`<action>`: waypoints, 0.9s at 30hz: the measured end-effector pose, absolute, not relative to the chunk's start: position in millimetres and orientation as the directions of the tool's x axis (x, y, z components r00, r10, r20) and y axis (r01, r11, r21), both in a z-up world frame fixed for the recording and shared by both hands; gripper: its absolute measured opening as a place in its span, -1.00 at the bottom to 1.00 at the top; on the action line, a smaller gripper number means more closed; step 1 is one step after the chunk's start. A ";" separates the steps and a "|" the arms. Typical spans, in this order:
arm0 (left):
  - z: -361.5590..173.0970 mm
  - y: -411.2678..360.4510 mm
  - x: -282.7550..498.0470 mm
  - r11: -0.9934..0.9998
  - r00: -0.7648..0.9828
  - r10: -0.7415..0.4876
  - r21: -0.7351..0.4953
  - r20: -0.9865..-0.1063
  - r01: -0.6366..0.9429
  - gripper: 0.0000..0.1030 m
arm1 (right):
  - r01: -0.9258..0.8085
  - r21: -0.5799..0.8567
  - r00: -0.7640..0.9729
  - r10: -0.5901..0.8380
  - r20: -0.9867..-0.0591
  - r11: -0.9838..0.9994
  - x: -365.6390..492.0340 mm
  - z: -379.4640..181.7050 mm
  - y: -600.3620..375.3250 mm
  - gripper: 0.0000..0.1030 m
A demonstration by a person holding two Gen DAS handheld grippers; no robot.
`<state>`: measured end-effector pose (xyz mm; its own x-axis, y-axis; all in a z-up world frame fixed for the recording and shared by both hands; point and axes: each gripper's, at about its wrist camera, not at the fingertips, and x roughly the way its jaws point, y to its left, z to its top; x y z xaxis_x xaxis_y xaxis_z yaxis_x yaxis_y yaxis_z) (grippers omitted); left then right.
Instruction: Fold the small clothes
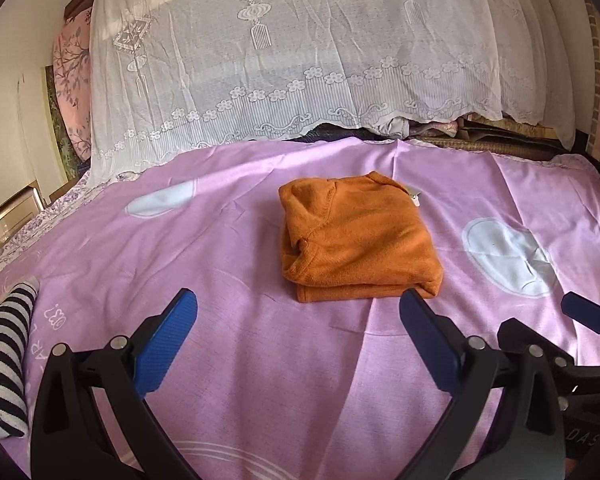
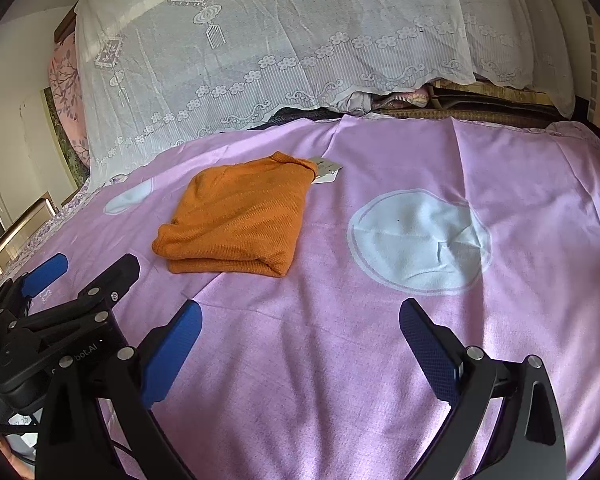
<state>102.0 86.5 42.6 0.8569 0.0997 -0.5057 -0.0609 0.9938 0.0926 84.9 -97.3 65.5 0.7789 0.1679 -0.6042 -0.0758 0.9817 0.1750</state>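
Both the left gripper (image 1: 298, 320) and right gripper (image 2: 300, 328) hover wide apart and empty above a pink bedsheet (image 1: 260, 380). Just ahead lies a folded orange sweater (image 1: 356, 240), with what may be a paper tag (image 2: 327, 170) at its far edge.

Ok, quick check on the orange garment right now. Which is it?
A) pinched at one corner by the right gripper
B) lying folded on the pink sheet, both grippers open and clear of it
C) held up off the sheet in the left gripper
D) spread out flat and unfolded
B: the orange garment lies as a compact folded bundle on the pink sheet, and the left gripper and right gripper hang open short of it, holding nothing.
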 end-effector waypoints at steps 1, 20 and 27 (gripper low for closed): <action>42.5 86.5 102.4 0.994 0.856 0.101 0.093 -0.507 -0.062 0.92 | -0.077 0.174 0.778 0.168 -0.605 0.982 86.0 65.3 -97.4 0.93; 40.4 88.2 103.1 0.993 0.848 0.107 0.098 -0.520 -0.066 0.92 | -0.076 0.186 0.771 0.176 -0.612 0.980 85.3 62.8 -97.3 0.93; 40.4 88.3 103.0 0.993 0.848 0.108 0.098 -0.519 -0.067 0.92 | -0.077 0.189 0.769 0.178 -0.614 0.979 85.2 61.1 -97.6 0.93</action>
<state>103.0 88.3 40.4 0.8477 0.1084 -0.5193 -0.0667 0.9929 0.0984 85.2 -97.6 61.1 0.7691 0.1784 -0.6137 -0.0766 0.9791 0.1886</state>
